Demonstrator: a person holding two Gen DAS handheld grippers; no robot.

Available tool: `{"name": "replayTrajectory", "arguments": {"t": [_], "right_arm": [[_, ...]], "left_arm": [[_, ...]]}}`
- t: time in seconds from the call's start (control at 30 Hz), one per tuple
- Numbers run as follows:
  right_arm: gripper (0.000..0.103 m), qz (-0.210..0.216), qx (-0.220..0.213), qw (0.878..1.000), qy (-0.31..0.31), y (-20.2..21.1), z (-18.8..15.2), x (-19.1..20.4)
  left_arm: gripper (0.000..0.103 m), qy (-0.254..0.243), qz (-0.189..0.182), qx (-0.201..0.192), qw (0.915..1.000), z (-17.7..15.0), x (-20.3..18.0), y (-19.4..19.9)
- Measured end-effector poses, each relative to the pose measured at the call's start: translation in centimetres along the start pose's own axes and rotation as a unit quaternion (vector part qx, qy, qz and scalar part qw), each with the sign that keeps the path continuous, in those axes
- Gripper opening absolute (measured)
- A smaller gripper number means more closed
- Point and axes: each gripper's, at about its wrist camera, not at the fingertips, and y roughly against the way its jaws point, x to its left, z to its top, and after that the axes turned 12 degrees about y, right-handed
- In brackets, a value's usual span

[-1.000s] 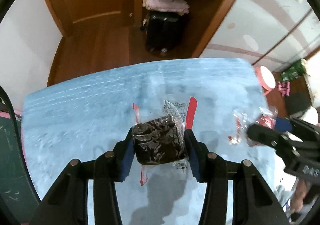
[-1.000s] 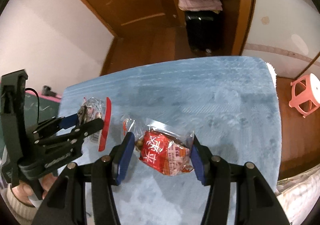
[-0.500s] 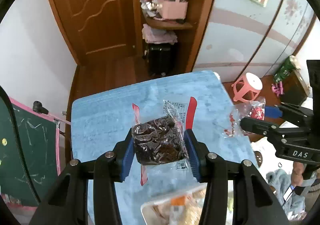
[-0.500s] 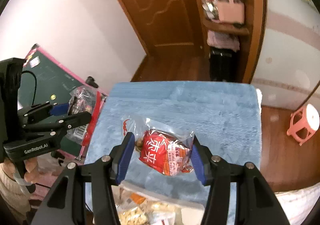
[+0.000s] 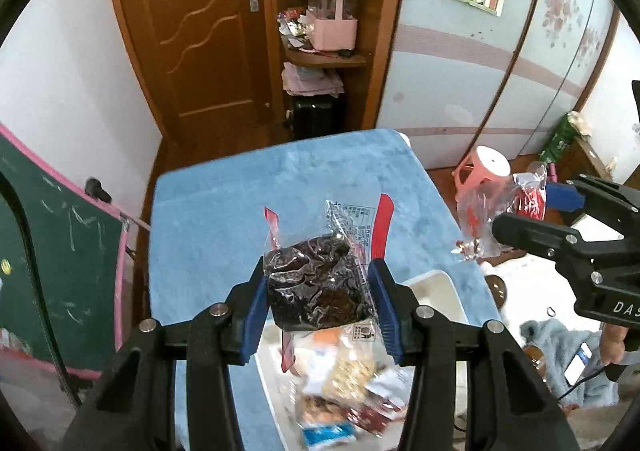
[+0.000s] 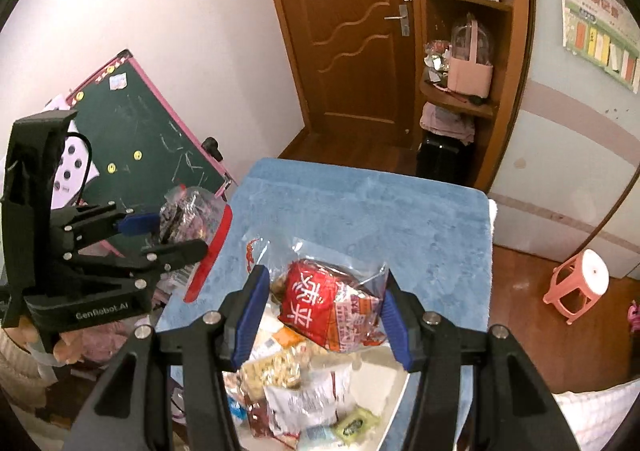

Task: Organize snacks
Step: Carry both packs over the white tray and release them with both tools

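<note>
You have a snack in each gripper, both lifted clear of the blue plush tabletop (image 5: 224, 211). Your left gripper (image 5: 318, 297) is clamped on the clear packet of dark dried fruit with red edge strips (image 5: 316, 283). Your right gripper (image 6: 324, 309) is clamped on the clear bag with a red printed label (image 6: 332, 307). Both packets hang above the white rectangular tray of mixed snacks (image 5: 436, 287) at the near edge of the tabletop.

The step in hand looks like dropping both into that tray. Bring each packet low over a bare patch of the tray before you let go; the far right corner seems least crowded. Keep the two grippers well apart so the crinkly film tails do not snag each other. Release one at a time and lower rather than toss, since these light bags could slide off the heap already there.

Compared with a second ago, both grippers have risen and pulled back: then they were low over the tabletop with no tray in view, half a second ago its edge just showed, and now the tray sits under both packets. The grip on each packet is unchanged.
</note>
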Motion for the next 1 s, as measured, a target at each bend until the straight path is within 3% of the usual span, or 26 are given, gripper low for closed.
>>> {"name": "replayTrajectory", "arguments": {"t": [0.33, 0.53, 0.77, 1.0], "right_arm": [[0.054, -0.024, -0.011, 0.999, -0.034, 1.7, -6.7, 2.7], [0.055, -0.019, 0.049, 0.996, -0.071, -1.2, -10.7, 2.7], [0.055, -0.017, 0.089, 0.991, -0.094, -3.2, -12.8, 3.3], [0.055, -0.021, 0.097, 0.992, -0.078, -4.0, -12.7, 4.3]], "left_arm": [[0.047, 0.041, 0.017, 0.004, 0.999, -7.1, -0.4, -2.1], [0.047, 0.066, 0.036, 0.062, 0.9953, -10.6, 0.7, -5.7], [0.047, 0.071, 0.035, 0.083, 0.9934, -12.3, 0.1, -7.3], [0.048, 0.07, 0.037, 0.084, 0.9933, -12.2, -0.2, -7.6]]}}
